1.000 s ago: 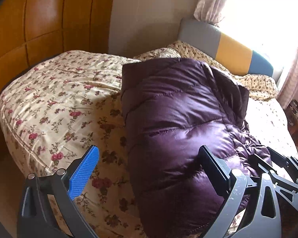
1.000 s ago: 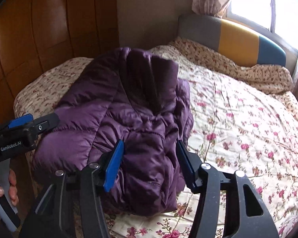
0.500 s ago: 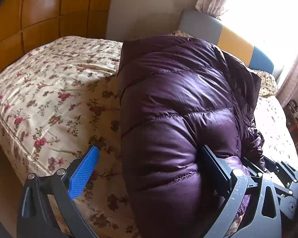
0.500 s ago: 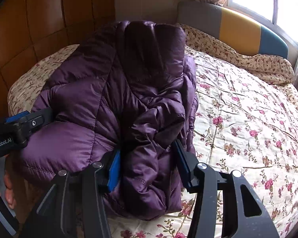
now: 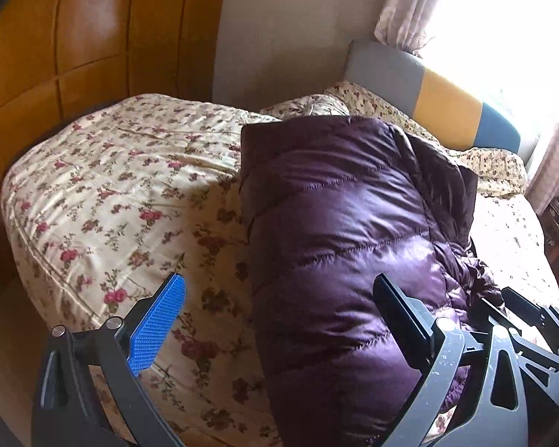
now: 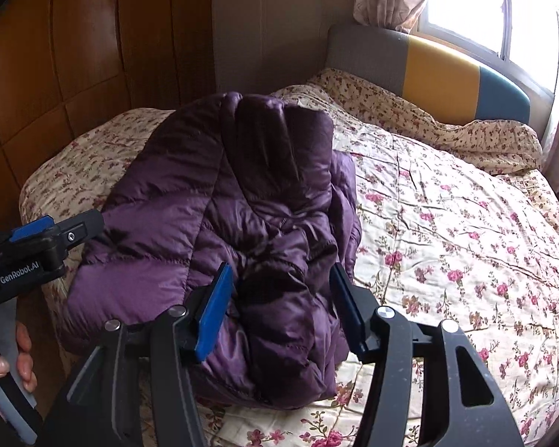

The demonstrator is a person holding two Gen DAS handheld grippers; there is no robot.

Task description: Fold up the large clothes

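Right gripper (image 6: 283, 309) jaws are opening, the folded purple jacket (image 6: 242, 223) between them, unpressed. Left gripper (image 5: 279, 320) gapes wide, holding nothing. The jacket lies on the floral bedspread (image 6: 447, 242) before the headboard (image 6: 428, 70).

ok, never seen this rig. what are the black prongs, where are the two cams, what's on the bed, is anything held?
There is no robot arm here. A person carries a hand-held gripper in each hand, and each has a fisheye camera looking forward along its two fingers. One picture is from the left gripper, the other from the right gripper; the black prongs with blue pads are those fingers. In the right view you also see the left gripper from the side, with the person's hand on its handle.

On the floral bedspread lies a purple puffer jacket, partly folded into a bundle. The left fingers stand wide apart and hold nothing. A fold of the jacket sits between the right fingers, whose jaws are opening; they do not look to be pressing on it.
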